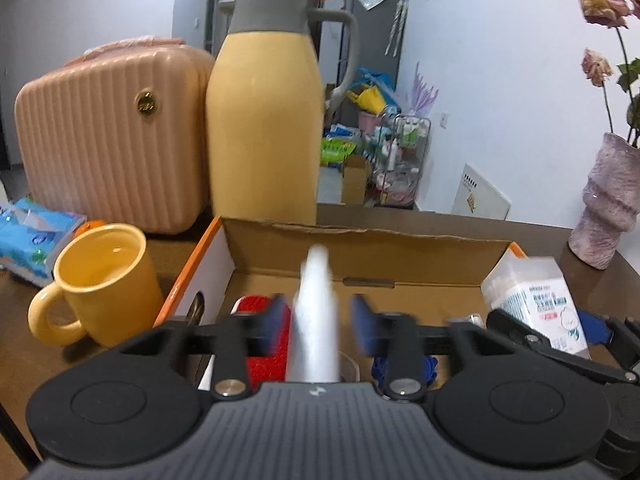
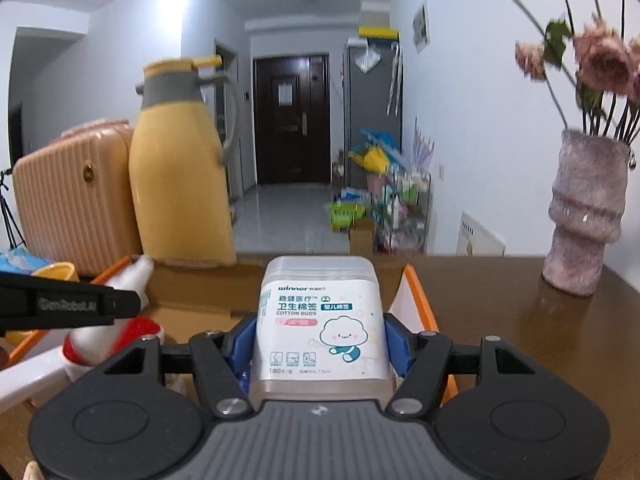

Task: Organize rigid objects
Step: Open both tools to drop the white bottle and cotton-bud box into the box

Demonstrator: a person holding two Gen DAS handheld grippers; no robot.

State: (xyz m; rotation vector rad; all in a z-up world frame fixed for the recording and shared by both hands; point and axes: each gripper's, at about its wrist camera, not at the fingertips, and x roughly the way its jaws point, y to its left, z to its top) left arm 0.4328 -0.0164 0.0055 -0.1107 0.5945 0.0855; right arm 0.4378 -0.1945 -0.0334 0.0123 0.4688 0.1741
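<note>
Both fingers against cotton-bud box

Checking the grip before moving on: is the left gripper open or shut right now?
Open: the left gripper has visible gaps between its blue pads and the white bottle.

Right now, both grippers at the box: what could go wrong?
1. The left gripper has its blue pads apart around the white bottle, with gaps on both sides; the bottle may tip if nudged.
2. The right gripper, clamped on the cotton buds box, sits close beside the left one over the cardboard box; they could collide.
3. The yellow mug stands just outside the box's left wall and could get bumped.
</note>
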